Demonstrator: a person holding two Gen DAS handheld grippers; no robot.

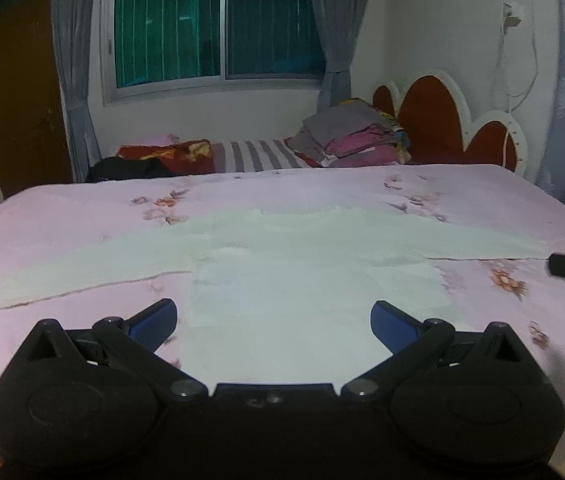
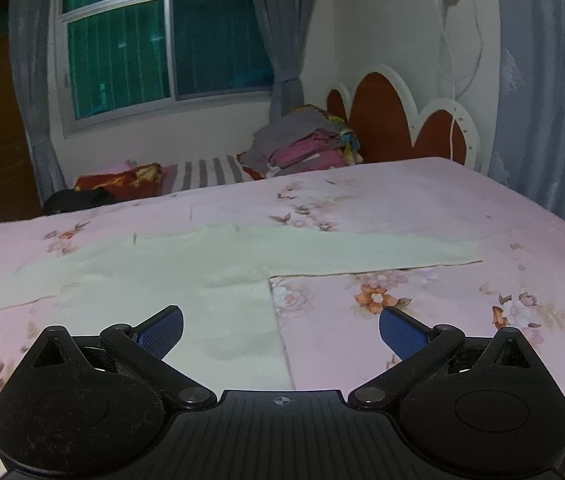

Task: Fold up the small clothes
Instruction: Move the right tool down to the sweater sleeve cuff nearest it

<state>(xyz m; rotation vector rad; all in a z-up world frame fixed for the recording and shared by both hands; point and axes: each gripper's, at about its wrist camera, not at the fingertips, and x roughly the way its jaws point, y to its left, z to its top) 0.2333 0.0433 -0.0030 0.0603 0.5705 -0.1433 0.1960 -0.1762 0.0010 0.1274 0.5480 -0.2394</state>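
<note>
Left wrist view: the left gripper, jaws spread, faces the white garment lying flat with both sleeves extended; the right wrist view shows only one sleeve end beyond the equally spread right gripper. The garment rests on a pink floral bedsheet, with a clothes pile, scalloped headboard and curtained window behind.

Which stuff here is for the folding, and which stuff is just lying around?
For the folding:
white long-sleeved top, spread flat on the bed
left hand-held gripper, open
right hand-held gripper, open

Just lying around:
pile of clothes
red blanket
black garment
window
</note>
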